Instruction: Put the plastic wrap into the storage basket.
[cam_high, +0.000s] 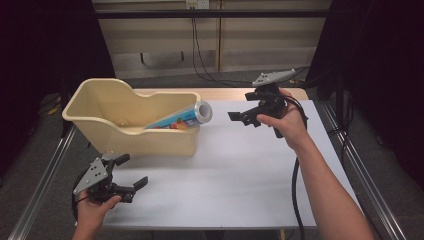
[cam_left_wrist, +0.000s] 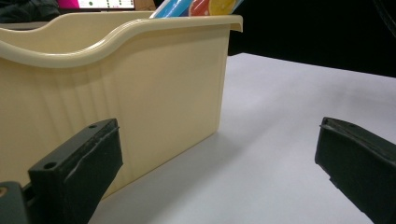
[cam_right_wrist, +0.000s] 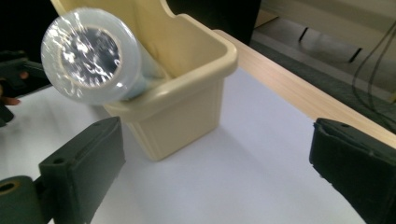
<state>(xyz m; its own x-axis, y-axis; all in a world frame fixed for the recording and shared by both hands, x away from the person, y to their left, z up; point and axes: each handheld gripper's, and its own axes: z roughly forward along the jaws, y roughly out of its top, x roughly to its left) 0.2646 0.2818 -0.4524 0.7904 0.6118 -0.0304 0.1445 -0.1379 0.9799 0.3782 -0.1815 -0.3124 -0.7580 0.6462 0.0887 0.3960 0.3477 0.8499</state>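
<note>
In the high view, a cream plastic bin stands on the white table, a wrapped tube can leaning over its right rim. The left gripper sits near the bin's front; the right gripper hovers right of the can. The left gripper view shows jaws apart beside the bin wall. The right gripper view shows jaws apart, facing the can's end.

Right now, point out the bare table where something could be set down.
The white table is bare between the left hand-held gripper and the right hand-held gripper, in front of the cream bin. It is crowded at the far left, where the bin holds a wrapped can.
</note>
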